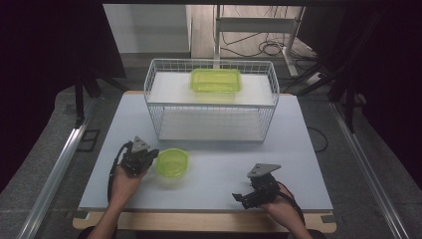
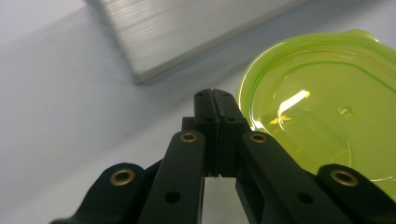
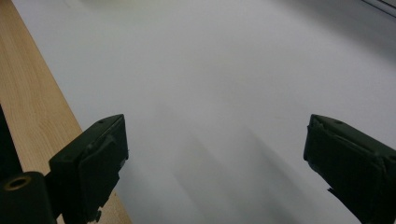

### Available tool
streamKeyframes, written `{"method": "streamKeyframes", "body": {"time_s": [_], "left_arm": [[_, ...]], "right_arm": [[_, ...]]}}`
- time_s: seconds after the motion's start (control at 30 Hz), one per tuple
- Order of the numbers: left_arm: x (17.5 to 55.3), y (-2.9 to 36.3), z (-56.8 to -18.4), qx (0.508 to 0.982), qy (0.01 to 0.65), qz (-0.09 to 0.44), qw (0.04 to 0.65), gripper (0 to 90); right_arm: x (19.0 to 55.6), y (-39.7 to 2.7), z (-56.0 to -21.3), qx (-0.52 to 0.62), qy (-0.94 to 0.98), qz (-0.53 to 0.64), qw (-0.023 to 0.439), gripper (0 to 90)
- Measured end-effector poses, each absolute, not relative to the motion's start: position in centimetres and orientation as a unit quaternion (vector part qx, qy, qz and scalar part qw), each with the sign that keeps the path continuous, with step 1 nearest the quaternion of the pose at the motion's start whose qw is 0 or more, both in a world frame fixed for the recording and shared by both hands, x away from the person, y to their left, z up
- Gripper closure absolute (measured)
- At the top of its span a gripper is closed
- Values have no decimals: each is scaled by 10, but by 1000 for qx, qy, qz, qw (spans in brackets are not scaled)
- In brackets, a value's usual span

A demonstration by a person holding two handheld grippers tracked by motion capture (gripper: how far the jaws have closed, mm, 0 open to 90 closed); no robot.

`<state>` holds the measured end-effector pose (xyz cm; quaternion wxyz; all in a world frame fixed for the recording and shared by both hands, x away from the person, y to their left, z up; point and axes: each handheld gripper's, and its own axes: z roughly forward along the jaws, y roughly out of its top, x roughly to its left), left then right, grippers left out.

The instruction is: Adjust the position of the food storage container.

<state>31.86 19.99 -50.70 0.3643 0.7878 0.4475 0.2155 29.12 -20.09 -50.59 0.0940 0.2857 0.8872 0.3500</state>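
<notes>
A round translucent green bowl (image 1: 172, 163) sits on the white table (image 1: 224, 159), left of the middle. My left gripper (image 1: 153, 154) is just left of it, jaws shut with nothing between them. In the left gripper view the closed tips (image 2: 215, 100) are beside the bowl's rim (image 2: 322, 107); whether they touch it I cannot tell. A rectangular green container (image 1: 216, 80) lies on the upper shelf of a white wire basket (image 1: 209, 105) at the back. Near the table's front edge my right gripper (image 1: 241, 198) is open, and its wide-apart jaws (image 3: 215, 154) hold nothing.
The basket's lower shelf (image 2: 177, 37) lies close beyond the left gripper. A wooden strip (image 3: 32, 93) borders the table's front edge, right beside the right gripper. Dark floor, metal rails and cables surround the table.
</notes>
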Motion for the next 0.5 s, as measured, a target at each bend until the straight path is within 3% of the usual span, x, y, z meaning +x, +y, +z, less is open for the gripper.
{"method": "streamKeyframes", "body": {"time_s": [0.27, 0.5], "left_arm": [[315, 180, -503, 795, 430, 207, 374, 877], [309, 204, -510, 802, 436, 181, 366, 900]], "right_arm": [[292, -201, -507, 287, 888, 346, 94, 69], [293, -203, -506, 290, 887, 345, 97, 69]]}}
